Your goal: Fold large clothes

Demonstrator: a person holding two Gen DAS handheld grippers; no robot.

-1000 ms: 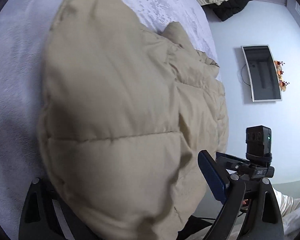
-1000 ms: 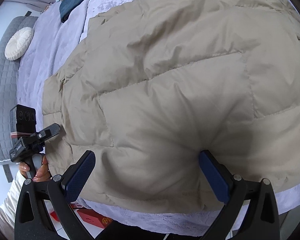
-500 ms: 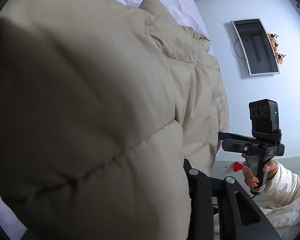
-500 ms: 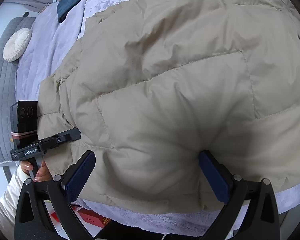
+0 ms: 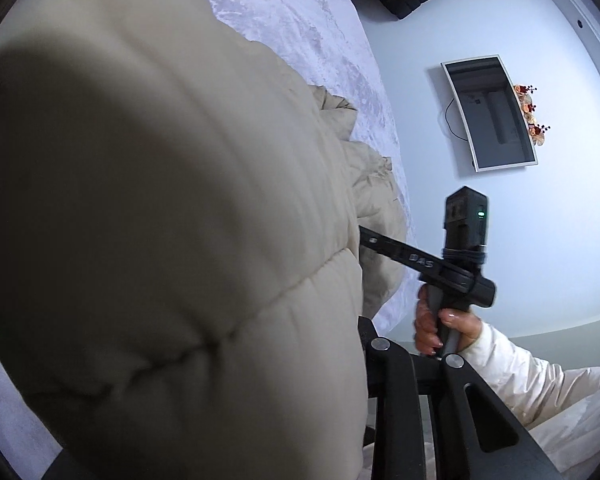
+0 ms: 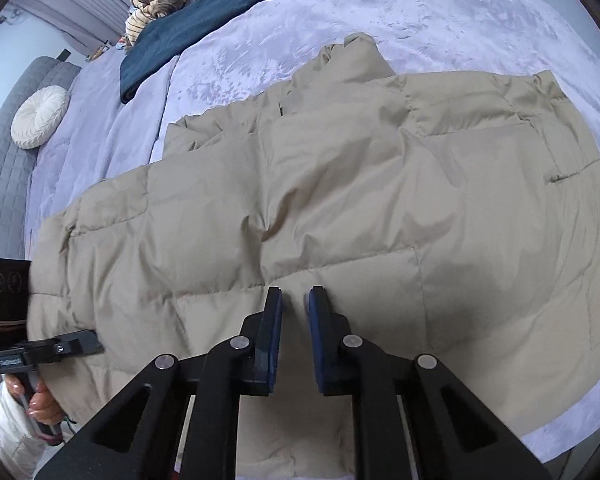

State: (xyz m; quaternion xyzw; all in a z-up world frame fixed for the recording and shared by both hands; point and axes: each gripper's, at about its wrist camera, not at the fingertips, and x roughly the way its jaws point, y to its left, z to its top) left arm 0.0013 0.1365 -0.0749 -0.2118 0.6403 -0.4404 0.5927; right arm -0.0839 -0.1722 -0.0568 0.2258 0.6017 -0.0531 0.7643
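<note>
Left wrist view: the coat [image 5: 160, 220] is filling most of the frame, bulging right against the lens and hiding the left gripper's blue pads. Its jaws have just been closing, the quilted fabric bunching between them. Beyond, the right gripper [image 5: 370, 240] is reaching into the coat's edge, a hand [image 5: 440, 320] holding its handle. A wall screen [image 5: 490, 112] is hanging behind.

Right wrist view: the coat is lying spread across the bed [image 6: 420, 20]. The right gripper [image 6: 296, 300] has just been closing; its pads are standing nearly together, pinching a ridge of coat. The left gripper [image 6: 88, 340] is biting the coat's left edge. Jeans [image 6: 180, 36] and a round cushion [image 6: 40, 116] are lying further up the bed.
</note>
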